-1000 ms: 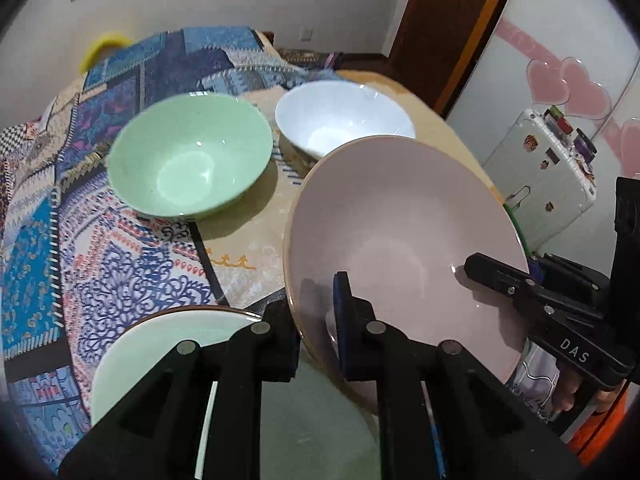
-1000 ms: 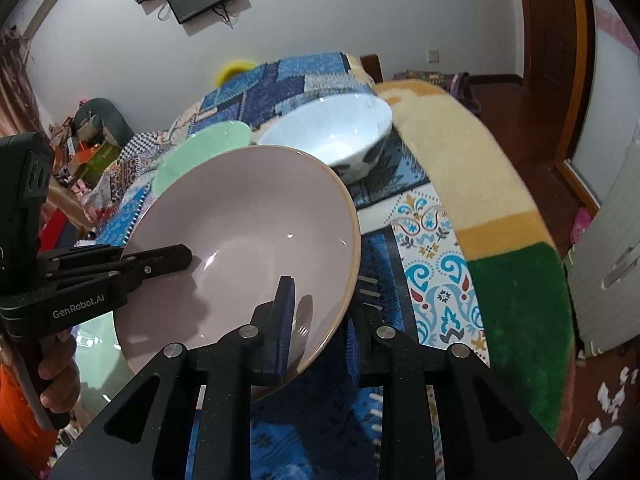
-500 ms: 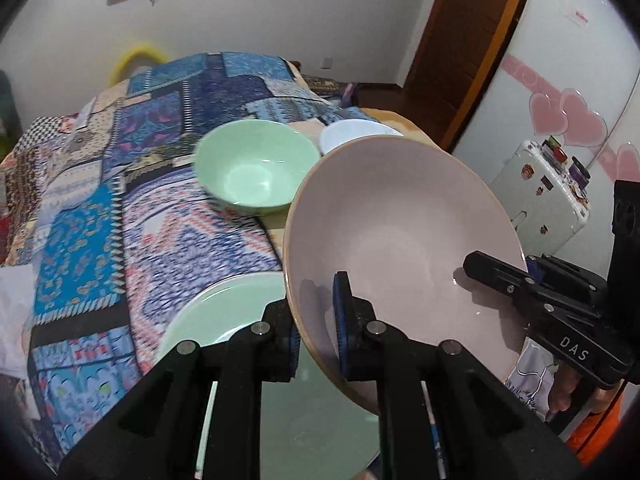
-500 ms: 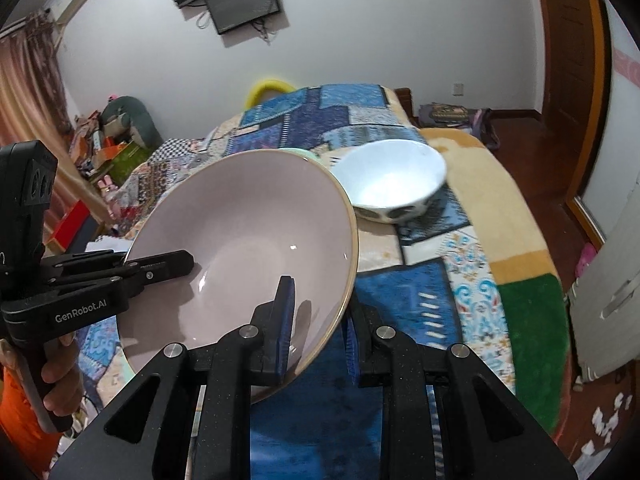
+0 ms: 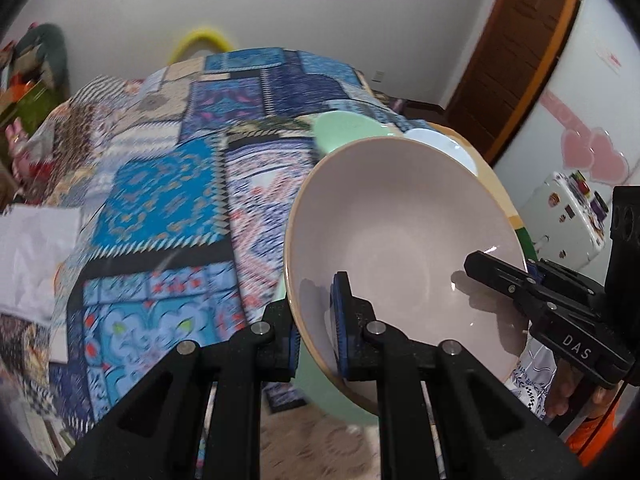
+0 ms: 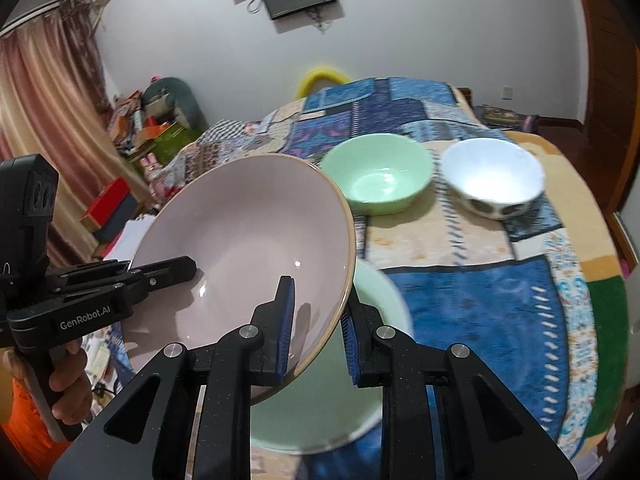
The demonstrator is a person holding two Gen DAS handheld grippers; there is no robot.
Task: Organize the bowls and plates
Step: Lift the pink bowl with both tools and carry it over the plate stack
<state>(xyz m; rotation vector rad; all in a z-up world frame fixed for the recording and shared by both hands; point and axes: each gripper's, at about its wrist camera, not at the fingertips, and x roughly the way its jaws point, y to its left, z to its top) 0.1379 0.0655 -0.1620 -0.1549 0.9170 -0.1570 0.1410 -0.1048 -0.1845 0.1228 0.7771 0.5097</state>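
Observation:
A large pink plate (image 5: 404, 232) with a tan rim is held up in the air, tilted. It also shows in the right wrist view (image 6: 248, 248). My left gripper (image 5: 316, 332) is shut on its near rim. My right gripper (image 6: 316, 328) has its jaws on either side of the opposite rim, with a gap at the outer pad. A pale green plate (image 6: 340, 400) lies on the table under it. A green bowl (image 6: 378, 180) and a white bowl (image 6: 494, 180) stand side by side farther back.
The round table has a blue patchwork cloth (image 5: 168, 184). White paper (image 5: 32, 252) lies at its left edge. A white cabinet (image 5: 568, 216) and a wooden door (image 5: 516, 52) stand to the right. Boxes and clutter (image 6: 148, 128) sit by the curtain.
Both grippers have lifted the pink plate higher and pulled it back from the bowls. The bowls look smaller and farther. The right gripper's jaws have parted a little.

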